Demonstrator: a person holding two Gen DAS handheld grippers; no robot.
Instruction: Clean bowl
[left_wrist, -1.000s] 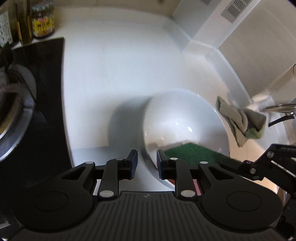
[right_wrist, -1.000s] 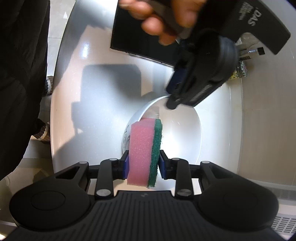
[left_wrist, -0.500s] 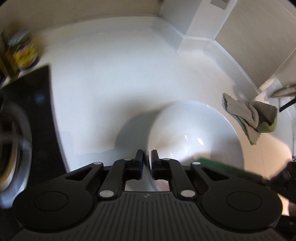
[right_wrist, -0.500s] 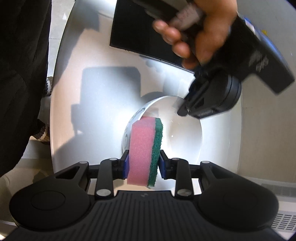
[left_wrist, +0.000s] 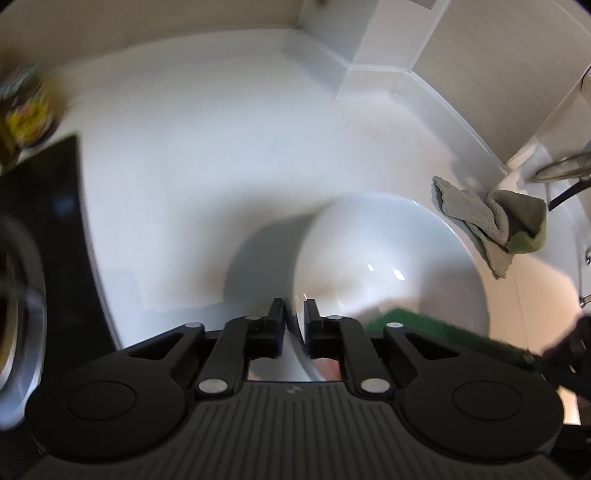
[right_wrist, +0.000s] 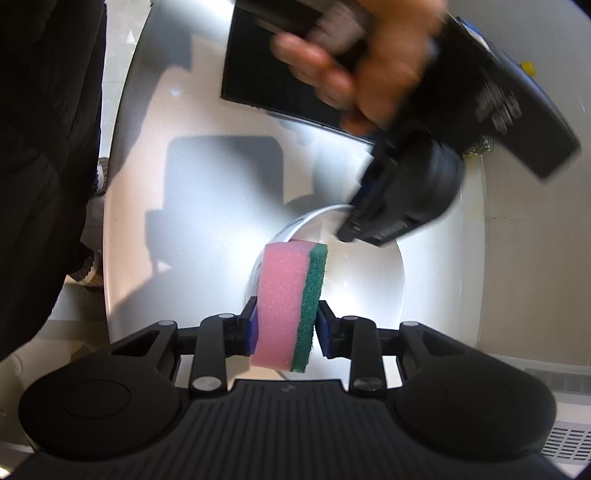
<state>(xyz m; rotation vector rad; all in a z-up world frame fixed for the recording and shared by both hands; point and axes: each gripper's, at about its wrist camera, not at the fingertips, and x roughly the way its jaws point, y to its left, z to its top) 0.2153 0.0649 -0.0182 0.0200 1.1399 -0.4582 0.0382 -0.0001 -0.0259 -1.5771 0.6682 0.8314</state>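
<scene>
A white bowl (left_wrist: 388, 258) stands on the white counter. My left gripper (left_wrist: 294, 317) is shut on the bowl's near rim, one finger outside and one inside. My right gripper (right_wrist: 284, 328) is shut on a pink sponge (right_wrist: 282, 299) with a green scouring side, held upright over the bowl (right_wrist: 369, 280). The sponge's green face (left_wrist: 424, 326) shows at the bowl's right rim in the left wrist view. The left gripper (right_wrist: 354, 225) also shows in the right wrist view, clamped on the bowl's far rim, with the person's hand on it.
A grey-green cloth (left_wrist: 495, 229) lies on the counter right of the bowl. A black stove top (left_wrist: 48, 229) with a burner is at the left, a jar (left_wrist: 22, 114) behind it. The wall and a corner ledge (left_wrist: 373, 74) bound the back.
My left gripper closed from open onto the bowl's rim and the view shifted. The sponge in my right gripper stayed over the bowl.
</scene>
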